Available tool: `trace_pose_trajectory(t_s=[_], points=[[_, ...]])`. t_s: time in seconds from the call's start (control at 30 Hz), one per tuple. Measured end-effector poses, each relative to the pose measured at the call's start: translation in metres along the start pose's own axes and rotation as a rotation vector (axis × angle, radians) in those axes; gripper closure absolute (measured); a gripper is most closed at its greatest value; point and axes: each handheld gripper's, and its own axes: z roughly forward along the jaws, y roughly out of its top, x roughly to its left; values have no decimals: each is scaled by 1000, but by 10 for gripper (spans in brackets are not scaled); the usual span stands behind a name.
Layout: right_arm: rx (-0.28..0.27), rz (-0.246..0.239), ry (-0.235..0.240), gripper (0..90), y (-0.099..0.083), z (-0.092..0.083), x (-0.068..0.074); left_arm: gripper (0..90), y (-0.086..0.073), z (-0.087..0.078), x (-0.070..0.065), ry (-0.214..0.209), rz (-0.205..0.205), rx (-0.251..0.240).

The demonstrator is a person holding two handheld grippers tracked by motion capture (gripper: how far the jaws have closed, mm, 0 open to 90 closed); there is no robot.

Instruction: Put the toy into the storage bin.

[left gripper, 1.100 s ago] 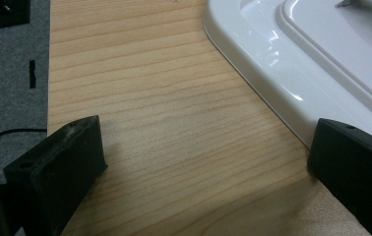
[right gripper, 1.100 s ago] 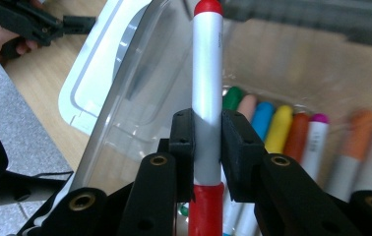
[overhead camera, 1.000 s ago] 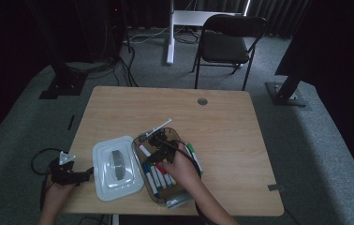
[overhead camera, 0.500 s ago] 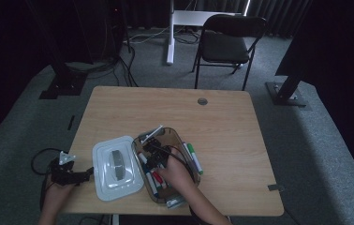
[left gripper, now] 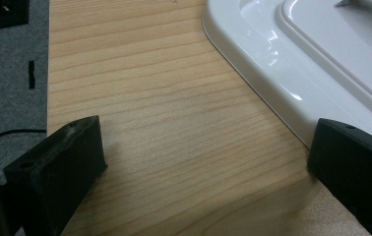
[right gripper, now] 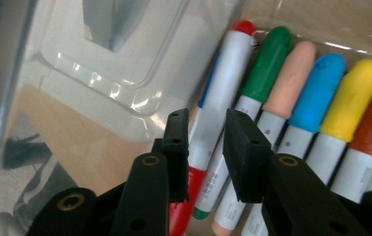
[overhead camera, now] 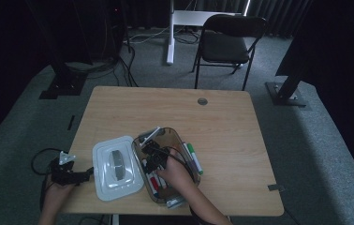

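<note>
While the light wooden table [overhead camera: 240, 136] carries the work, the step in hand looks like laying markers into the clear plastic bin [overhead camera: 177, 137] that sits near its front edge, with the bin's white plastic lid [overhead camera: 114, 168] lying flat just beside it on the left. Two loose markers with green caps [overhead camera: 193, 157] lie on the table against the bin's right wall, so the job seems only partly done. Inside the bin a row of markers lies side by side, and the right gripper [right gripper: 204, 132] hangs low over it with the red-capped white marker [right gripper: 222, 93] between its jaws; these stand at a narrow gap and have just been opening, so the marker appears released rather than pinched. Next, I judge, the right gripper must lift straight out without dragging the row, then reach for the green-capped pair. The left gripper [left gripper: 199, 157] rests at the table's left edge, jaws wide and holding nothing, one jaw close to the lid's rim. Against the earlier frames, the right hand has sunk from above the bin down into it, and the left hand has kept its place.
</note>
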Motion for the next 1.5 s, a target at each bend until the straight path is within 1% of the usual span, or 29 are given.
trace_pose_trajectory(t_s=[0.03, 0.1, 0.17, 0.2, 0.23, 0.27, 0.3, 0.37, 0.4, 0.43, 0.5, 0.57, 0.6, 0.63, 0.7, 0.73, 0.8, 0.87, 1.0, 1.03, 1.07, 1.17, 1.23, 1.3, 1.37, 1.5], points=[[-11, 6, 2, 709, -1, -2, -2, 12, 0, 0, 0, 0, 1, 0], [-33, -13, -27, 694, -4, -8, -3, 12, 0, 0, 0, -1, 1, 0], [-60, -15, -20, 679, -7, -15, -5, 12, 0, 0, 0, 0, 0, -2], [-77, -25, -28, 677, -9, -20, -6, 12, 0, 0, 0, 0, 0, -1], [-77, -25, -28, 677, -9, -20, -6, 12, 0, 0, 0, 0, 0, -1], [-120, -15, -26, 668, -14, -35, -8, 12, 0, 0, 0, 0, 0, -1], [-137, -20, -25, 669, -15, -40, -9, 12, 0, 0, 0, 0, 0, -1], [-183, -21, -26, 664, -20, -56, -13, 12, 0, 0, 0, -1, 0, 0], [-183, -21, -26, 664, -20, -56, -13, 12, 0, 0, 0, -1, 0, 0], [-222, -13, -31, 658, -24, -71, -18, 12, 0, 0, 0, -1, 0, -1], [-262, -7, -44, 652, -29, -84, -25, 12, 0, 0, 0, 0, -1, -1], [-290, 4, -59, 641, -33, -95, -33, 12, 0, 0, 0, -1, 0, -1], [-298, 9, -71, 642, -35, -98, -36, 12, 0, 0, 0, 0, 0, -1], [-307, 15, -95, 642, -38, -103, -41, 12, 0, 0, 0, 0, -1, -1], [-329, 31, -98, 641, -42, -109, -50, 12, 0, 0, 0, 0, -1, -1], [-340, 37, -108, 641, -44, -112, -54, 12, 0, 0, 0, 0, 0, -1], [-349, 59, -112, 641, -48, -116, -62, 12, 0, 0, 0, 0, -1, -1], [-362, 82, -127, 642, -54, -119, -73, 12, 0, 0, 0, 0, -1, -2], [-359, 126, -143, 645, -63, -119, -92, 12, 0, 0, 0, 0, 0, -1], [-359, 126, -143, 645, -63, -119, -92, 12, 0, 0, 0, 0, 0, -1], [-348, 156, -156, 647, -68, -113, -105, 12, 0, 0, 0, -1, -1, 0], [-331, 182, -153, 651, -74, -102, -118, 12, 0, 0, 0, -1, -2, -1], [-310, 198, -143, 656, -78, -92, -127, 12, 0, 0, 0, -1, -2, -1], [-293, 219, -143, 672, -82, -81, -136, 12, 0, 0, 0, -1, -1, 0], [-284, 227, -134, 676, -84, -72, -141, 12, 0, 0, 0, -1, -2, 0], [-254, 221, -143, 687, -85, -51, -149, 12, 0, 0, 0, -1, -2, -1]])
